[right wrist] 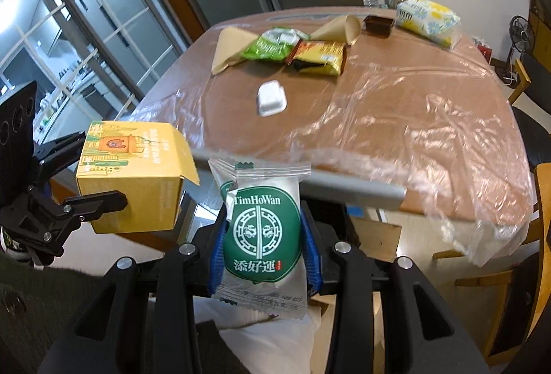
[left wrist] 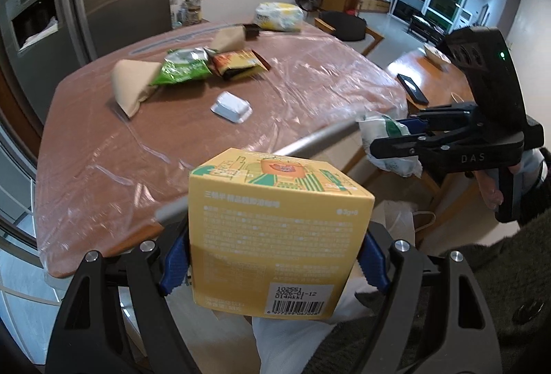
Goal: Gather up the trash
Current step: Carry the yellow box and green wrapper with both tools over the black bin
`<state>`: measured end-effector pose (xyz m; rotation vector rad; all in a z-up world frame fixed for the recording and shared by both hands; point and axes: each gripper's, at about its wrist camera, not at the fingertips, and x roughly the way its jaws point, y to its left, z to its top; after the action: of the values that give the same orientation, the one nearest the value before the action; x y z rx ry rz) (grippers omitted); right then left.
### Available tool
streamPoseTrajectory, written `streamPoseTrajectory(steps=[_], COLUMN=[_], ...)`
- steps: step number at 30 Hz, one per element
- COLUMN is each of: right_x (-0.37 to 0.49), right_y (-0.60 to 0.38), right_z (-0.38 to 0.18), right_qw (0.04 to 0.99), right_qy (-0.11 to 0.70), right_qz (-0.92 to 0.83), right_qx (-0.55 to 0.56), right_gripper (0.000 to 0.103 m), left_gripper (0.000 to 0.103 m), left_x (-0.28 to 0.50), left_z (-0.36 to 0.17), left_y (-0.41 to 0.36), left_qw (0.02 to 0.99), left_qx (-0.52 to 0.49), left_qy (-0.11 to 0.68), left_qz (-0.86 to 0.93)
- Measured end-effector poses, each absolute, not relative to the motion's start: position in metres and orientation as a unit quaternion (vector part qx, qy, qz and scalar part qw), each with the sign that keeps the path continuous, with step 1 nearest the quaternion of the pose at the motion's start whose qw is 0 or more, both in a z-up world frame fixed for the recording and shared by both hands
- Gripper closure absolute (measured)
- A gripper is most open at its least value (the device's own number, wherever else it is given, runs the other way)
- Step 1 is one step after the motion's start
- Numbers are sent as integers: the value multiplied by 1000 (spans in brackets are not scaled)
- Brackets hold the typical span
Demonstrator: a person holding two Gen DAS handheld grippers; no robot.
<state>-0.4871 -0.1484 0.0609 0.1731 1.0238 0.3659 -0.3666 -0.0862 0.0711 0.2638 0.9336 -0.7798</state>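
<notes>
Your left gripper point(left wrist: 275, 264) is clamped on the yellow box point(left wrist: 275, 236), held off the near table edge point(right wrist: 310, 183). It looks like light card, so squeeze its flat sides gently or they will buckle. Your right gripper point(right wrist: 263, 257) pinches the green-and-white packet point(right wrist: 263, 229), which is soft, slick film and best held mid-body. Farther out on the plastic-covered table point(left wrist: 292, 105) lie a small white tray point(left wrist: 232, 106), snack wrappers point(left wrist: 206, 64) and paper cones point(left wrist: 132, 85), with open room around each.
</notes>
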Motion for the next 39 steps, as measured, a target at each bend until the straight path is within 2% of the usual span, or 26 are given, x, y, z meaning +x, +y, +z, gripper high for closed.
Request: streamPoseTrajectory(steps=[24, 39], right_x=[-476, -461], right_y=[-118, -115], right_z=[-25, -45], right_qw=[807, 815], right_qy=[561, 560], right_qz=[175, 139], right_qx=[52, 58], right_gripper=[66, 66], left_gripper=[23, 23], left_x=[-354, -339], left_z=[-21, -49], left_y=[-101, -107], left_qw=[771, 777], left_qx=[166, 164], left_qy=[512, 523], left_qz=[-340, -309])
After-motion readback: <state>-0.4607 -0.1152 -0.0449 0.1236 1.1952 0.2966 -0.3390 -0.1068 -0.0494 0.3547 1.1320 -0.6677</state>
